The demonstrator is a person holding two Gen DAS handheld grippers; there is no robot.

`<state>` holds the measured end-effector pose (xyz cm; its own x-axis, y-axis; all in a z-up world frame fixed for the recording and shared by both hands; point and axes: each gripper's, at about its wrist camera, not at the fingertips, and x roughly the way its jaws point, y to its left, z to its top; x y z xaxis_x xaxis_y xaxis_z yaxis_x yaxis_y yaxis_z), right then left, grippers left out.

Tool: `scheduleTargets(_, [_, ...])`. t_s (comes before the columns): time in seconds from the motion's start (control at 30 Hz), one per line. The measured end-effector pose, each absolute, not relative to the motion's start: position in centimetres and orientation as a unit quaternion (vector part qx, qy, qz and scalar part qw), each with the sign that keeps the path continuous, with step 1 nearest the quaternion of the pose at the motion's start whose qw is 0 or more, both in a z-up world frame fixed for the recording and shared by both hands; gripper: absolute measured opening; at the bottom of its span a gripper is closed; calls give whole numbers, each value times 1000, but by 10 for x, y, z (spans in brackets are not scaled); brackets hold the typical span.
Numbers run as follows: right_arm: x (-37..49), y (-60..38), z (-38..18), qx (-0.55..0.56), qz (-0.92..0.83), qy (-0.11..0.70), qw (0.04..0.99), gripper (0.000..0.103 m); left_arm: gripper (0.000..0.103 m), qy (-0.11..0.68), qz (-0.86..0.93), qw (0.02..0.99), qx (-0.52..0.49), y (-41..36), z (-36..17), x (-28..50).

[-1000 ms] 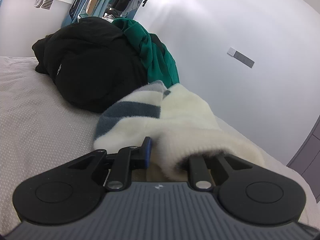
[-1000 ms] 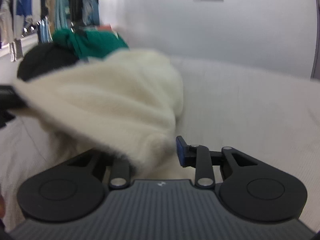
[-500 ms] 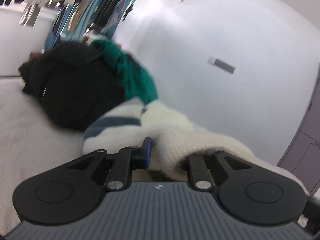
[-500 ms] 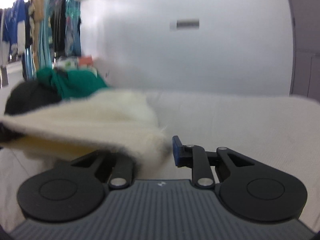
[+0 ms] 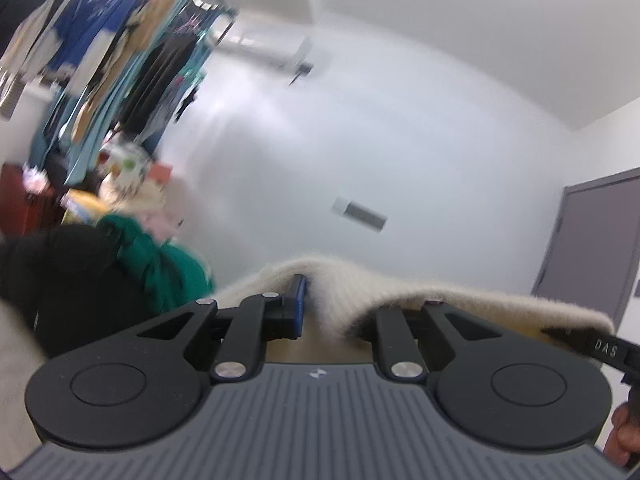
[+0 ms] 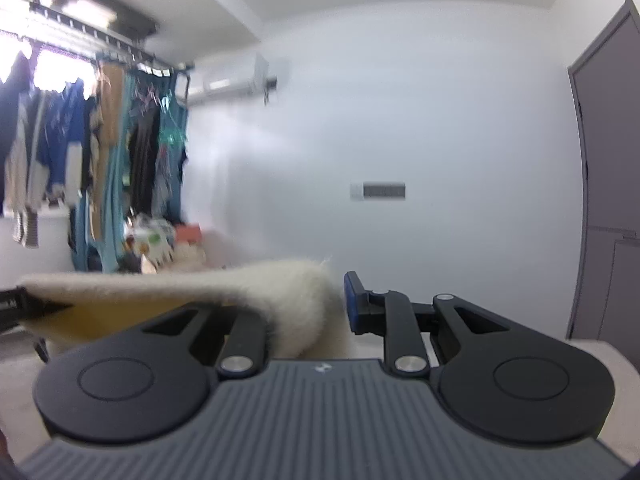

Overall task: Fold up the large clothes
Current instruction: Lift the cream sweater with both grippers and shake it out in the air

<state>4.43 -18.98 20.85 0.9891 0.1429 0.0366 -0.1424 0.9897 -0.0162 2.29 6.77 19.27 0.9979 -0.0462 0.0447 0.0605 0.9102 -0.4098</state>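
A fluffy cream sweater (image 5: pixel 360 292) is held up in the air between both grippers, its top edge stretched level. My left gripper (image 5: pixel 320 300) is shut on one end of the edge; the fabric drapes over its right finger. My right gripper (image 6: pixel 332 300) is shut on the other end of the sweater (image 6: pixel 224 284), which covers its left finger. The blue pad (image 6: pixel 351 300) of the right finger shows. The rest of the sweater hangs below, out of view. The right gripper's tip (image 5: pixel 600 346) shows at the right edge of the left wrist view.
A pile of black clothing (image 5: pixel 68 280) and a green garment (image 5: pixel 160 268) lies at the left. A rack of hanging clothes (image 6: pixel 100 148) stands at the far left. A white wall (image 6: pixel 400 120) is ahead, a grey door (image 6: pixel 608 200) at the right.
Both grippers have risen and tilted upward with the sweater. The bed has dropped out of view; wall, ceiling and clothes rack now fill the frames. The sweater's edge is stretched flatter.
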Motion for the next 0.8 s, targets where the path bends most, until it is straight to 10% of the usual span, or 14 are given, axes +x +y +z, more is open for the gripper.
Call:
scheduleTargets(0.5, [-25, -209, 384, -18, 73, -140, 987, 21, 17, -118, -112, 976, -145, 28, 433, -66])
scheduleTargets(0.8, [102, -216, 278, -39, 42, -6, 998, 22, 19, 2, -88, 981, -174, -4, 344, 60])
